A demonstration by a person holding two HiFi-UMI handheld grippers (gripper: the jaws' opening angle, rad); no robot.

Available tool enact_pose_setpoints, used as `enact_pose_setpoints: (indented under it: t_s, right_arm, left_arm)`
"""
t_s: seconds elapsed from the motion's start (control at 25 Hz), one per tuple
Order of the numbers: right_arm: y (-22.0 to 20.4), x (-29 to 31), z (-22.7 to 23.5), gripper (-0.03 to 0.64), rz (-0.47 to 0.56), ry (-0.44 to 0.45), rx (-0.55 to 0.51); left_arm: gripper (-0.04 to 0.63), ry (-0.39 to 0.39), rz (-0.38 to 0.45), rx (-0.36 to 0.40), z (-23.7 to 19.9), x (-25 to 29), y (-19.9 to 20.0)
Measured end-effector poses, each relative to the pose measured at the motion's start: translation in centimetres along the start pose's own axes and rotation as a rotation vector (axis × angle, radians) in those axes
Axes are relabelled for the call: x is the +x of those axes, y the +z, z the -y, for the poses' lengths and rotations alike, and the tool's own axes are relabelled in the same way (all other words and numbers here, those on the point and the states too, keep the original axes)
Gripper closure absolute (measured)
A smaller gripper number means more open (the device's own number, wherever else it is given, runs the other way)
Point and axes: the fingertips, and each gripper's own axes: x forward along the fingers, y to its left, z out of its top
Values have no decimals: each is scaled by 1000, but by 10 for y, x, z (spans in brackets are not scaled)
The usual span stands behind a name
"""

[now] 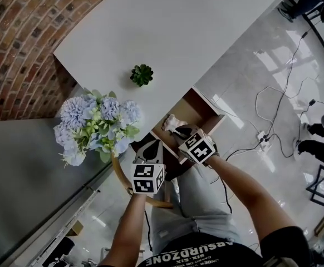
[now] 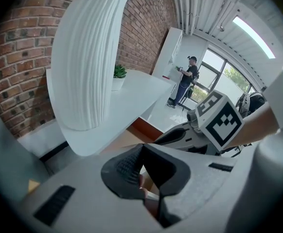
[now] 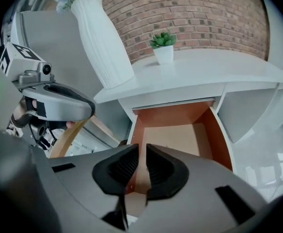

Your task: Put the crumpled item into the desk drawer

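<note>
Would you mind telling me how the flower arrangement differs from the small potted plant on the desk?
The flower arrangement is a big bunch of pale blue blooms; the small potted plant is a compact green rosette. The arrangement's vase is tall and ribbed; the plant's pot is short and plain. Both containers are white and stand on the desk.

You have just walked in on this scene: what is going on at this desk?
A person holds a gripper in each hand over the open desk drawer. The crumpled item appears to lie inside the drawer already. The right gripper hangs above the drawer, jaws slightly apart with nothing between them. The left gripper has its jaw tips together and holds nothing visible.
</note>
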Motion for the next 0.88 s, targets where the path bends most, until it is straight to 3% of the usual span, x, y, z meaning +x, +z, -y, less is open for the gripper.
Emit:
enact_pose_setpoints:
  t_s: [0.56, 0.88]
  right_arm:
    - [6, -63, -11, 617, 101, -80, 69]
    - [17, -84, -24, 620, 161, -70, 154]
  left_arm:
    - [598, 12, 35, -8, 13, -28, 15]
    - [598, 25, 59, -33, 16, -47, 24]
